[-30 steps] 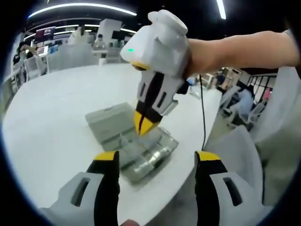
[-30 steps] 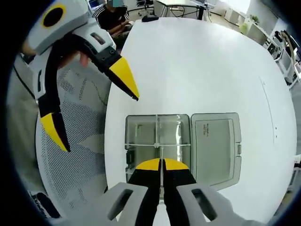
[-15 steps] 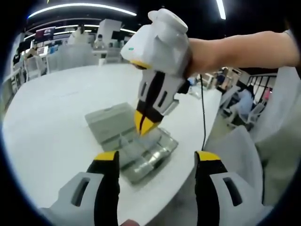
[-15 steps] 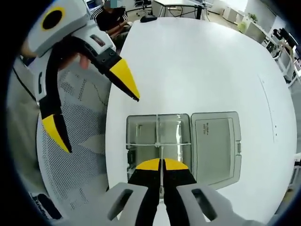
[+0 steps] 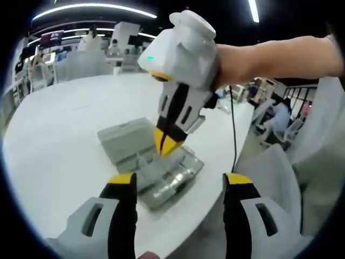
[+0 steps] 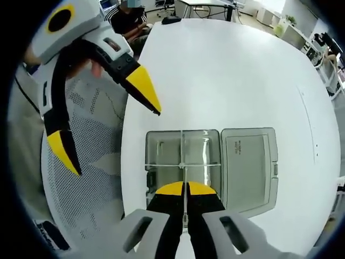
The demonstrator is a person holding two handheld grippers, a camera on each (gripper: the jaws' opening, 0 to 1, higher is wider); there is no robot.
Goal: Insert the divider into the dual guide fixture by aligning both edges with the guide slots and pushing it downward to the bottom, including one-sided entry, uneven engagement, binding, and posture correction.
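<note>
The guide fixture is a clear plastic box (image 6: 183, 154) lying on the white table (image 6: 226, 70), its lid (image 6: 249, 164) folded open to the right. It also appears as the clear box (image 5: 153, 164) in the left gripper view. My right gripper (image 6: 185, 189) points straight down over the box, shut on the thin clear divider (image 6: 184, 174), which I see edge-on reaching down to a cross wall inside. From the side, the right gripper (image 5: 167, 145) has its tips just above the box. My left gripper (image 5: 179, 179) is open, holding nothing, hovering short of the box; it is the left gripper (image 6: 116, 141) off the table's edge.
The box sits near the round table's edge, beside a white mesh chair (image 6: 81, 162). A cable (image 5: 233, 129) hangs from the right hand. A forearm (image 5: 269, 56) reaches in from the right. People sit at desks in the background (image 5: 280, 110).
</note>
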